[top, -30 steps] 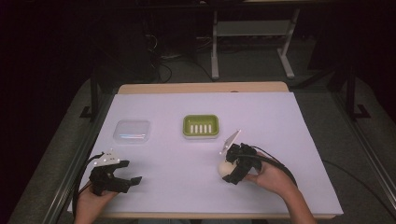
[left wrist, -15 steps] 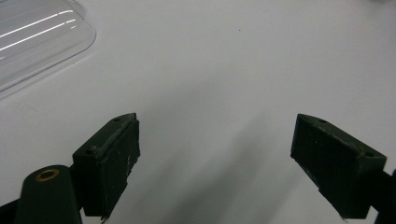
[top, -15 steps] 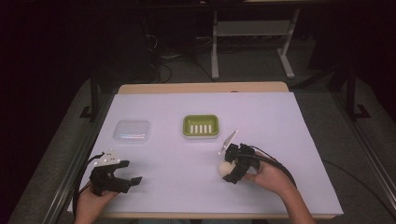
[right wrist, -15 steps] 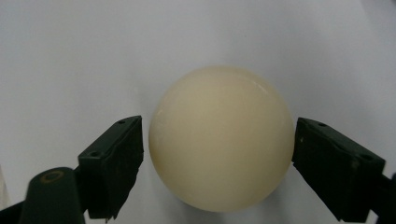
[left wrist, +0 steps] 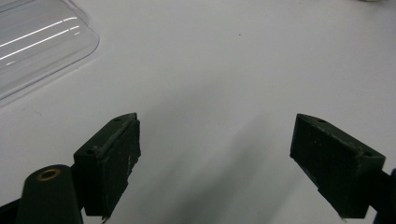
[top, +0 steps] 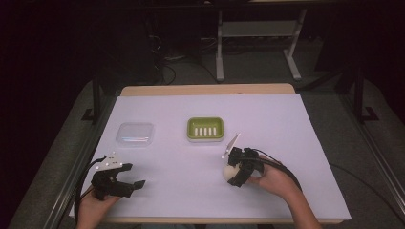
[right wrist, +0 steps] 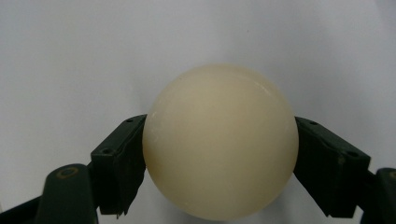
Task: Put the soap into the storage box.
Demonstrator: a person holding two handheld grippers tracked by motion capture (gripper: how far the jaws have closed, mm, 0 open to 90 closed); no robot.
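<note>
Near the front right of the desk [top: 296, 124], our right tongs [top: 235, 175] pinch the cream soap ball [right wrist: 220, 142] across its middle; versus a second ago it sits at the same spot, so grasp looks settled and we judge lift is next. Ball is smooth, matte, round, so it may slip. Left tongs [left wrist: 229, 163] are spread, idle over bare desk. Green slotted soap dish [top: 205, 129] and clear glossy plastic lid [top: 135, 133] lie further back.
</note>
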